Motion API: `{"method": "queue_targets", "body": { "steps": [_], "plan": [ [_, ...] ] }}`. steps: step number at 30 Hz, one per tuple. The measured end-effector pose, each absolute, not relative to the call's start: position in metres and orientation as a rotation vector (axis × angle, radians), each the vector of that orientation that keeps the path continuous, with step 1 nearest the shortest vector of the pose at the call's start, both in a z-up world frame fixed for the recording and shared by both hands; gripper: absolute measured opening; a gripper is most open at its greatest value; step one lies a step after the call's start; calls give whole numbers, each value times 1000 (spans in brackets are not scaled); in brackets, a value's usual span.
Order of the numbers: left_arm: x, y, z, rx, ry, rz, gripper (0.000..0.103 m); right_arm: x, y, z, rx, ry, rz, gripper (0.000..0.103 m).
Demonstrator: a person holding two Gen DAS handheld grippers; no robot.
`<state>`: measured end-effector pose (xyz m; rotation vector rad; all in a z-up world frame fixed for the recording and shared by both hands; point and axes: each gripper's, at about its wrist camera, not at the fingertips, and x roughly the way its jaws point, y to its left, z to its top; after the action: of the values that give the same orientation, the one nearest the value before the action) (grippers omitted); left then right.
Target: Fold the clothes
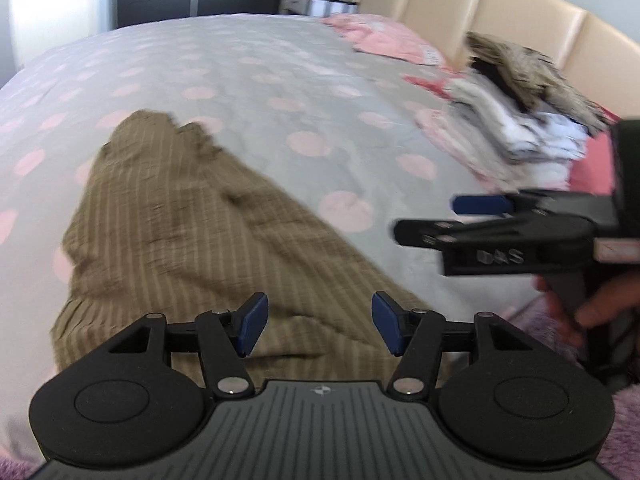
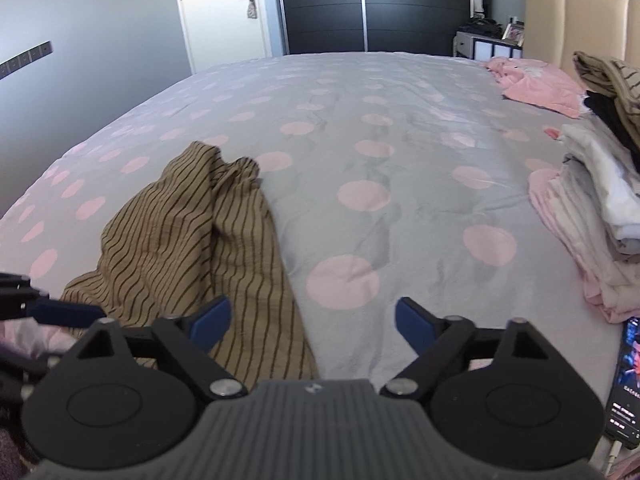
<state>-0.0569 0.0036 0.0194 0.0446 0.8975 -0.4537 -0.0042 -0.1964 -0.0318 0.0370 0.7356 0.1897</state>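
A brown garment with thin stripes (image 1: 180, 220) lies crumpled on the grey bedcover with pink dots (image 1: 320, 92), near the bed's front edge. My left gripper (image 1: 320, 326) hovers open over its near end, and the pads do not press the cloth. My right gripper (image 2: 314, 322) is open just right of the garment (image 2: 192, 240), above bare bedcover (image 2: 400, 160). In the left wrist view the right gripper (image 1: 436, 218) comes in from the right, held by a hand (image 1: 592, 312). One blue pad (image 2: 64, 314) of the left gripper shows at the left edge of the right wrist view.
A stack of folded clothes (image 2: 600, 184) sits at the bed's right side, with a brown striped piece on top. A pink garment (image 2: 536, 84) lies by the beige headboard (image 1: 500, 12). A lit phone (image 2: 628, 384) rests at the near right edge. A dark wardrobe (image 2: 372, 12) stands beyond the bed.
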Motion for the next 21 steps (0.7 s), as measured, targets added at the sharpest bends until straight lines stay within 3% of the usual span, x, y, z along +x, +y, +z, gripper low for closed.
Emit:
{"method": "queue_targets", "body": {
  "steps": [10, 12, 14, 15, 16, 17, 19, 21],
  "plan": [
    [-37, 39, -19, 74, 1003, -251, 59, 3, -169, -65, 35, 882, 331, 79],
    [-35, 45, -24, 63, 1012, -228, 59, 5, -163, -73, 40, 915, 360, 69],
    [-33, 50, -27, 45, 1018, -211, 59, 7, -156, -82, 26, 948, 378, 51],
    [-33, 53, -28, 38, 1019, -204, 59, 8, -153, -86, 16, 960, 385, 48],
    [-32, 55, -29, 35, 1020, -199, 59, 9, -151, -90, 5, 970, 391, 36],
    [-32, 57, -29, 31, 1021, -194, 59, 10, -150, -90, -11, 971, 384, 15],
    [-31, 60, -30, 26, 1020, -186, 59, 10, -147, -90, -42, 973, 372, 3],
    [-31, 63, -29, 19, 1016, -183, 59, 10, -148, -89, -67, 962, 354, 1]
  ]
}}
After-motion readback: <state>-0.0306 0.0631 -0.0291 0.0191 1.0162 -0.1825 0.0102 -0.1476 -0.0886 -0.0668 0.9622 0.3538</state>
